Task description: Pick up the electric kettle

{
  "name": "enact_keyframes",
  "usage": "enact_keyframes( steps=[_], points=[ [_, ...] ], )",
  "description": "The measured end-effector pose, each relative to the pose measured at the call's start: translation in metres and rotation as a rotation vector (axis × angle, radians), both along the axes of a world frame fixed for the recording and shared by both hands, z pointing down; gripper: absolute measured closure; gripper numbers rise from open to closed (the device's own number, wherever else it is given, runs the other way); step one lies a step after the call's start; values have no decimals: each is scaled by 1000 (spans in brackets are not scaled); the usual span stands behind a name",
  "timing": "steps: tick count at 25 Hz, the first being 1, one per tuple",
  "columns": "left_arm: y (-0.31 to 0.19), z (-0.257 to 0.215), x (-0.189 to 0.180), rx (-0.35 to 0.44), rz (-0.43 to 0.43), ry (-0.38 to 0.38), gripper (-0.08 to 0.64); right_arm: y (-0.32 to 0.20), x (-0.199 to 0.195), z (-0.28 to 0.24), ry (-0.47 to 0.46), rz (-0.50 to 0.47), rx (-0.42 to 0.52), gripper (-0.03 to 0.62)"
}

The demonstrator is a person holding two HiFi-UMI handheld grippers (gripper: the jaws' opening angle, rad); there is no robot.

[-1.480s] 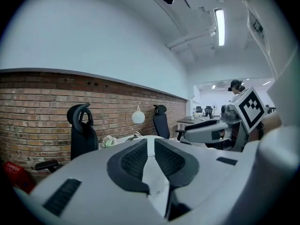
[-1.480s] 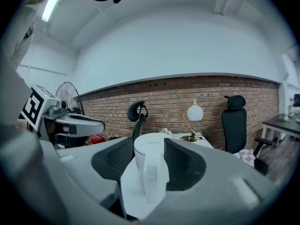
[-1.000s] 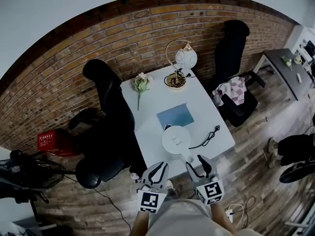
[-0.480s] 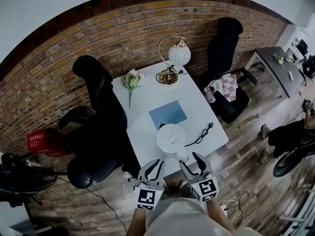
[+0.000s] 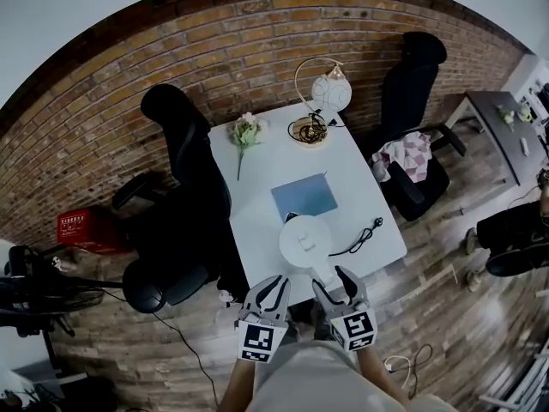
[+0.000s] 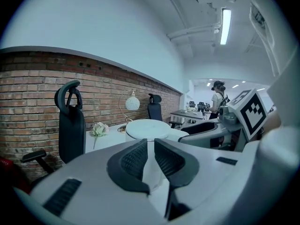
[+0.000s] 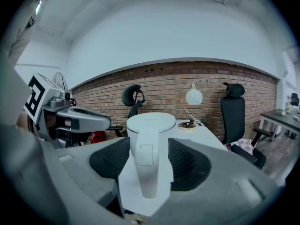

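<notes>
Two tongs face a white electric kettle (image 5: 306, 240) standing on the surface (image 5: 257, 187) just ahead. Left tongs (image 5: 277, 281) are clenched, empty; right tongs (image 5: 333, 279) are released, framing its handle (image 7: 145, 168). Rigid, smooth, possibly water-heavy: grasp the handle.

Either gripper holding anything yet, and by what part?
Nothing yet. The kettle handle stands ungripped between the open fingers of the right gripper; the left gripper is shut, empty.

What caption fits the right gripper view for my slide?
Right gripper, jaws apart on either side of the white electric kettle handle, kettle standing on the white table, brick wall behind.
</notes>
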State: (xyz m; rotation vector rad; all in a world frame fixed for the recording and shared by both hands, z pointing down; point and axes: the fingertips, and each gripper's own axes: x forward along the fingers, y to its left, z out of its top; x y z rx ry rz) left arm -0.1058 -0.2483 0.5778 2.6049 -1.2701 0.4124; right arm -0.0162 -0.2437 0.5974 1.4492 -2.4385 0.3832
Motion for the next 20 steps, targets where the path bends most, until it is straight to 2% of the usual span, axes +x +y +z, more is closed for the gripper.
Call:
enact_keyframes(
  steps=[8,20],
  points=[
    [-9,-1,7,7,-21,-44,514,-7,-8,8,-7,-61,-20,350],
    [-7,4,11,-4,-43,-76,514,-13,-10,20,-14,-79,-27,350]
  ],
)
